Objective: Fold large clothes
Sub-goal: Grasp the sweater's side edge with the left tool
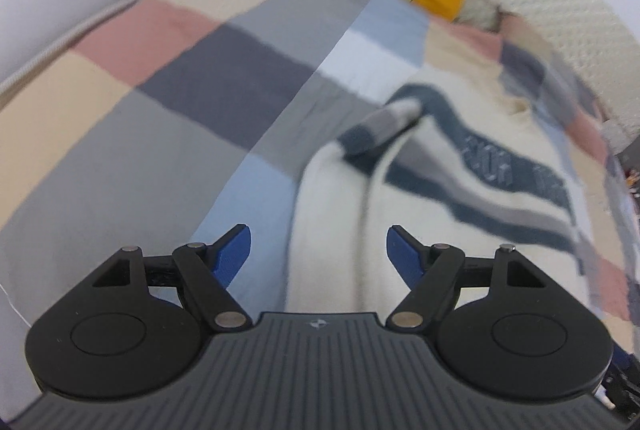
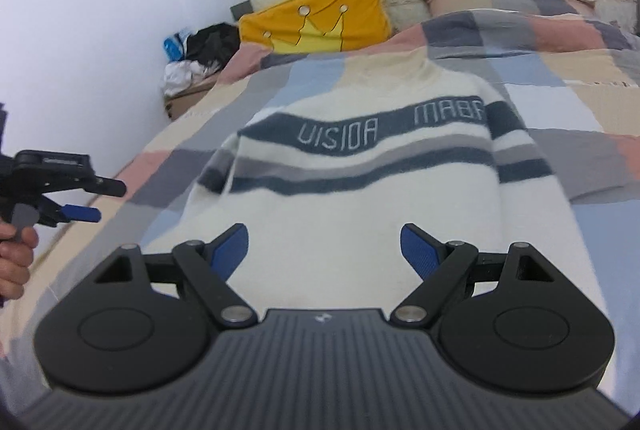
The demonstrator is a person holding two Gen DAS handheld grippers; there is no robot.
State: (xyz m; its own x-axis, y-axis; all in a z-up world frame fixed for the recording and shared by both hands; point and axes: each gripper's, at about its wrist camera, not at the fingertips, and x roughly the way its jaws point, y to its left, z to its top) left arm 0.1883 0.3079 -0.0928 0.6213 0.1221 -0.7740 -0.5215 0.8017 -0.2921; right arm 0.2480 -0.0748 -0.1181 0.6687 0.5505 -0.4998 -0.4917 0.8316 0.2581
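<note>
Both grippers are hanging spread wide with nothing between their blue pads: the left gripper (image 1: 319, 248) and the right gripper (image 2: 324, 248). A cream striped sweater (image 2: 360, 197) is lying flat on the checked bedspread (image 1: 192, 77), below a yellow pillow (image 2: 320, 21).

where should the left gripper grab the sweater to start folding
Grip the sweater at its left sleeve cuff, coming from the open bedspread side. That sleeve lies flat, angled away from the body, so its end is free. Both grippers are open and empty.
</note>
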